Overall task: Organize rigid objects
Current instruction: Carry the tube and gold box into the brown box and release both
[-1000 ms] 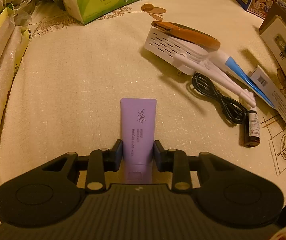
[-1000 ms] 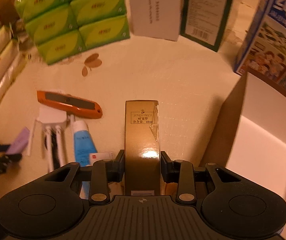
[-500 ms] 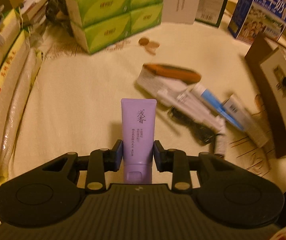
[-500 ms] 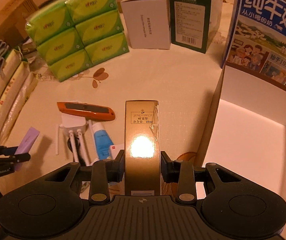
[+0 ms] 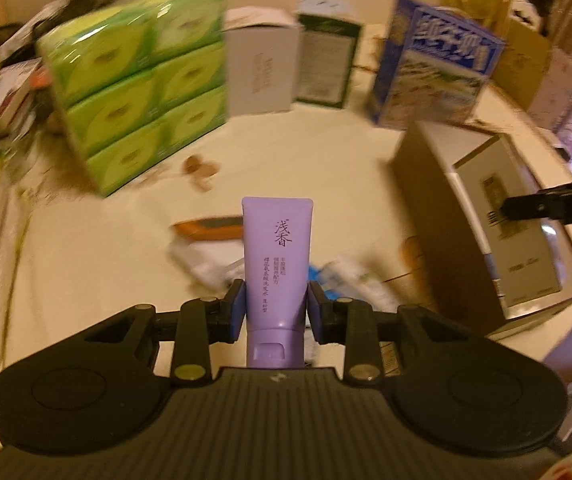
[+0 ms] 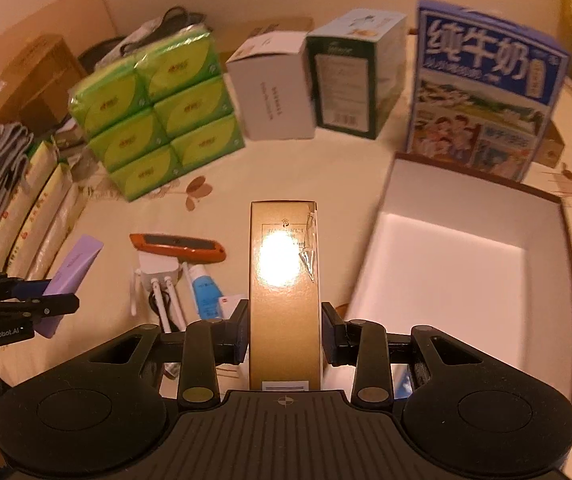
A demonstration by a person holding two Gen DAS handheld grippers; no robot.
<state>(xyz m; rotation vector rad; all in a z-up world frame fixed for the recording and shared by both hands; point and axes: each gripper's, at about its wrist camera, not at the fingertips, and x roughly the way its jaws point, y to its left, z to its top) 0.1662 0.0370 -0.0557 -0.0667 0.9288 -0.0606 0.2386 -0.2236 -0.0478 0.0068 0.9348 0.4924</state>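
Warm yellowish light falls on a table covered with a cream cloth printed with brown leaves. At its back stand a stack of green tissue packs, a white box, a dark green box and a blue milk carton.

Nearest the right wrist camera, the right gripper is clamped on a tall gold box, both pads pressing its sides; the box is held above the table, with a bright glare on its face. Just to its right lies an open brown box with a white, bare inside.

To the left, the left gripper is clamped on a purple tube, cap end toward the camera, held clear of the cloth. The right wrist view shows that tube at the left edge, pinched between black fingers.

On the cloth between the two grippers lie an orange utility knife, a white charger with prongs, a blue and white tube and a black cable, close together, some of them touching. The left wrist view is blurred there.
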